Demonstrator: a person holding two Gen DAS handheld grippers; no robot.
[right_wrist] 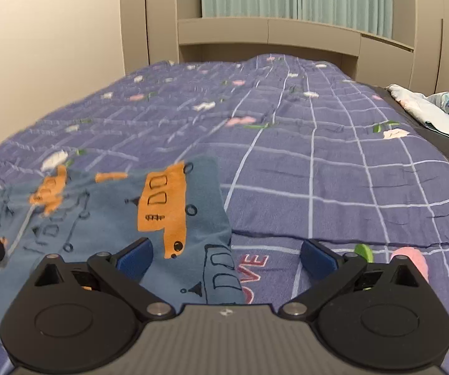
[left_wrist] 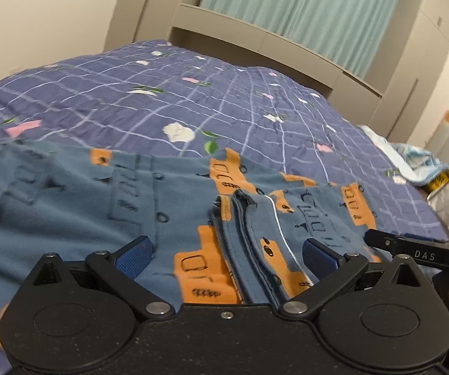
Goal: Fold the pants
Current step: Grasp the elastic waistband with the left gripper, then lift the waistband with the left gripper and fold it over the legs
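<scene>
Left wrist view: left gripper [left_wrist: 227, 254] spread wide, blue pads clear of cloth, nothing held. The pants [left_wrist: 68, 218] lie directly ahead and below it on the quilt [left_wrist: 224, 93], blue fabric with orange truck print. Stacked hem or waist edges [left_wrist: 249, 243] run from near to far, right between the pads. Cloth extends far to the left and a shorter way right. A dark tip of the right gripper [left_wrist: 380, 240] shows at near right, over the cloth's right part.

Right wrist view: right gripper [right_wrist: 227, 254] also spread, empty. The pants [right_wrist: 105, 218] fill the left half; their right edge [right_wrist: 224, 212] runs near to far, passing between the pads, bare quilt [right_wrist: 349, 187] on the right.

Judgement: the garment's long axis lies left–right across both tools. The right tool sits at the right end, the left tool nearer the middle seam stack, so whichever end is lifted, the fold likely travels sideways.
</scene>
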